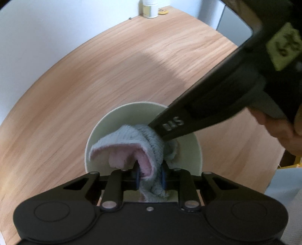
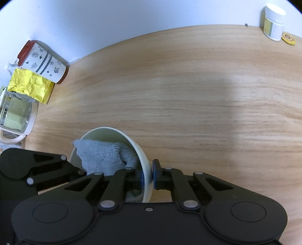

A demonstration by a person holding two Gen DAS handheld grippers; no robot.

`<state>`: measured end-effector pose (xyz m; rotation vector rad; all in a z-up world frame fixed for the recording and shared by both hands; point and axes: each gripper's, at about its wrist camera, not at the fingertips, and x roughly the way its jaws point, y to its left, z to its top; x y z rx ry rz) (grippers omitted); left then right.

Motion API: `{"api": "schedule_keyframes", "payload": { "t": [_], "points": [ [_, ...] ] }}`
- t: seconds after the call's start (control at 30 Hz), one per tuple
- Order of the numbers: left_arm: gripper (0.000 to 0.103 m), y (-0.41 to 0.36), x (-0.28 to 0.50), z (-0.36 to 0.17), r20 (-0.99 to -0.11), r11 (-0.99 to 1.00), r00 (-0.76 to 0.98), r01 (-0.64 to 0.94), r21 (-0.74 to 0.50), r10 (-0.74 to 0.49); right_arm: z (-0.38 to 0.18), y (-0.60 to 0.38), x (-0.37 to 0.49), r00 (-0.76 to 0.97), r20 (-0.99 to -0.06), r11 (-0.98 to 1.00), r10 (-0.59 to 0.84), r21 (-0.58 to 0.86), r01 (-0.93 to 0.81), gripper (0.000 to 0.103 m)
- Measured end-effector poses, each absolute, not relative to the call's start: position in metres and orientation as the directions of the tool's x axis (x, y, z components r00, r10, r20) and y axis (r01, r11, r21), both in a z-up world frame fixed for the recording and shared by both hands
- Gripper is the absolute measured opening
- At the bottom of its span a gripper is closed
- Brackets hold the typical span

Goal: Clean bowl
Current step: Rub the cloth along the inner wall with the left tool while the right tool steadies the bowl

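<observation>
Left wrist view
Bowl: your pale bowl (image 1: 132,116) stands upright on the wooden tabletop (image 1: 94,75), just ahead of your left gripper (image 1: 151,177).
Cloth: a fluffy grey cloth (image 1: 139,139) with a pink underside is bunched inside the bowl.
Left jaws: nearly closed and pinching a fold of the cloth, likely so you can rub it round the inner wall.
Right gripper: its dark body (image 1: 188,120) reaches in from the upper right to the bowl's rim; part of your hand (image 1: 279,130) shows behind it.
Room: a white wall, and a white jar (image 1: 150,8) at the tabletop's far edge.

Right wrist view
Right jaws: your right gripper (image 2: 148,177) is closed on the bowl's (image 2: 132,145) rim, one pad inside and one outside. This probably steadies the bowl while you wipe.
Cloth: it (image 2: 102,154) fills the bowl's hollow.
Left gripper: its dark body (image 2: 37,169) sits at the lower left.
Surface: light wood grain, mostly bare.
Far left: a patterned mug (image 2: 43,62), crumpled yellow paper (image 2: 30,84) and a glass jug (image 2: 17,115).
Far right: the jar (image 2: 273,22) beside a small yellow disc (image 2: 288,38).
</observation>
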<state>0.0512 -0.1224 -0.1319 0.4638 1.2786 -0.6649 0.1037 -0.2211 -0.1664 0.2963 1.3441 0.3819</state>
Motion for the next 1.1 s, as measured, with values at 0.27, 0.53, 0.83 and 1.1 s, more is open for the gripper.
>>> {"api": "schedule_keyframes", "payload": {
  "t": [0.27,0.53,0.83,1.1],
  "points": [
    [0.018,-0.107,0.060,-0.115,-0.943,0.776,0.082,0.594,-0.212,-0.321,-0.171,-0.226,0.105,0.168,-0.874,0.889,0.456,0.455,-0.047,0.012],
    [0.018,-0.092,0.059,-0.106,-0.910,0.799,0.050,0.500,-0.334,-0.412,-0.173,-0.228,0.104,0.155,-0.872,0.884,0.464,0.466,-0.029,0.011],
    [0.018,-0.080,0.083,-0.117,-0.907,0.801,0.024,0.479,-0.359,-0.421,-0.176,-0.222,0.107,0.137,-0.875,0.885,0.464,0.465,-0.028,0.012],
    [0.018,-0.093,0.072,-0.126,-0.949,0.778,0.044,0.586,-0.227,-0.311,-0.174,-0.218,0.109,0.125,-0.886,0.895,0.447,0.442,-0.062,0.012]
  ]
}}
